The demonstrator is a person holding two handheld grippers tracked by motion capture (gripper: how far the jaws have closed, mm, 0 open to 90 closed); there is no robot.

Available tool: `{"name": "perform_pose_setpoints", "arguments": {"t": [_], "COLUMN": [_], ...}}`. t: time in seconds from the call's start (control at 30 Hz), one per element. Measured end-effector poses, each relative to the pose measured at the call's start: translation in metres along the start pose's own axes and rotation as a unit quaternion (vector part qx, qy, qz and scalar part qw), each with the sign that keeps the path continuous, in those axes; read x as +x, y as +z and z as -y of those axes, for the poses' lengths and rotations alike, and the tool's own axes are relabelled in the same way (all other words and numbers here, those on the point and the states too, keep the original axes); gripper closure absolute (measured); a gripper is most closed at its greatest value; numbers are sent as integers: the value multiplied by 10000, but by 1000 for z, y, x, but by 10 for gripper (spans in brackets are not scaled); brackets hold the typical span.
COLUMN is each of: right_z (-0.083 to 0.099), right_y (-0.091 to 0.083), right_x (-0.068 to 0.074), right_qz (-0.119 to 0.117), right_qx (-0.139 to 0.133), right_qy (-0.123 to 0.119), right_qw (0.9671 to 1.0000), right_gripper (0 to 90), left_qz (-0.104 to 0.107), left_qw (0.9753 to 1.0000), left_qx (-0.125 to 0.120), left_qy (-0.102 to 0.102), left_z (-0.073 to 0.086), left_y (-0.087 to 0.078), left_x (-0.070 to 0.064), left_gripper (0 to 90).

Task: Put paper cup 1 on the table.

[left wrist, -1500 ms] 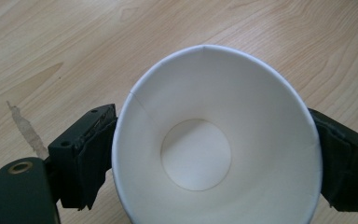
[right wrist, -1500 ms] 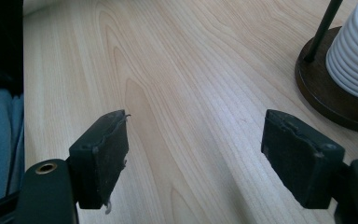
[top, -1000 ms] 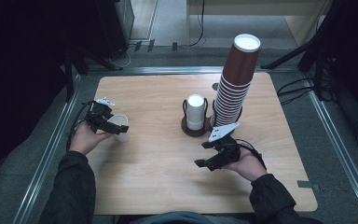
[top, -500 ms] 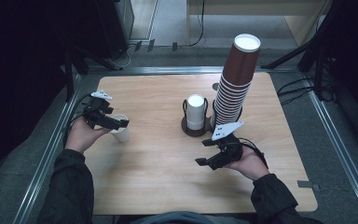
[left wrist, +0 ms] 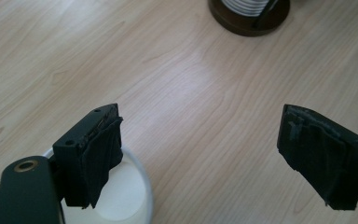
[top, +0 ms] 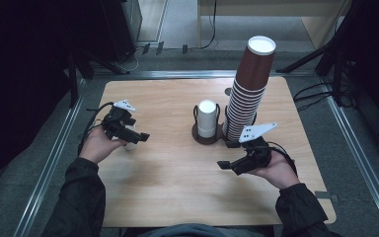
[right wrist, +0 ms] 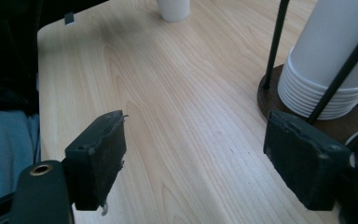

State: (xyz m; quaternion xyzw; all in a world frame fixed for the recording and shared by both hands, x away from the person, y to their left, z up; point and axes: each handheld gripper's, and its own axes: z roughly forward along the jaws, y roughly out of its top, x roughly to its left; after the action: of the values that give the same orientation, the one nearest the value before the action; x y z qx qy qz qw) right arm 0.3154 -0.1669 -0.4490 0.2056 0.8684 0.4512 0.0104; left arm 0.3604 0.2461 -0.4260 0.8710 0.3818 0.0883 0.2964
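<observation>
High view: the left hand-held gripper (top: 134,136) is held over a single white cup (top: 130,143) at the desk's (top: 177,187) left side; the cup appears already set down. The right hand-held gripper (top: 228,165) is held near the cup holder (top: 208,134), beside a tall brown stack (top: 249,94).

Left gripper view: jaws are spread wide, with the cup (left wrist: 121,196) below one jaw (release judged complete).

Right gripper view: jaws are apart and empty; the holder's wires (right wrist: 338,77) must be avoided when the next cup is taken.
</observation>
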Motion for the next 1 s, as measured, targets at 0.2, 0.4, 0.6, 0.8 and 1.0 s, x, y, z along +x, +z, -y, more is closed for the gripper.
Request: {"name": "perform_pose_setpoints", "arguments": {"t": [0.2,0.4,0.6,0.8,1.0], "right_z": [3,5,3,-2,-14], "right_y": [-5,-10,-16,-28,-49], "right_x": [-4,-10,-11,-13,-17], "right_qz": [45,158,311,415,505], "right_qx": [218,344,503,479,408], "right_qy": [3,254,203,258,287], "right_qw": [9998,9990,9980,9977,9975], "right_gripper": [164,166,203,210,215], "left_qz": [273,610,772,802,898], "left_qw": [9995,9979,9967,9962,9944], "left_qx": [48,71,22,-7,-10], "left_qy": [158,190,258,341,553], "left_z": [-7,-8,-10,-9,-6], "left_y": [8,18,22,24,26], "left_x": [-15,-29,-39,-47,-58], "left_gripper": [138,139,140,140,140]}}
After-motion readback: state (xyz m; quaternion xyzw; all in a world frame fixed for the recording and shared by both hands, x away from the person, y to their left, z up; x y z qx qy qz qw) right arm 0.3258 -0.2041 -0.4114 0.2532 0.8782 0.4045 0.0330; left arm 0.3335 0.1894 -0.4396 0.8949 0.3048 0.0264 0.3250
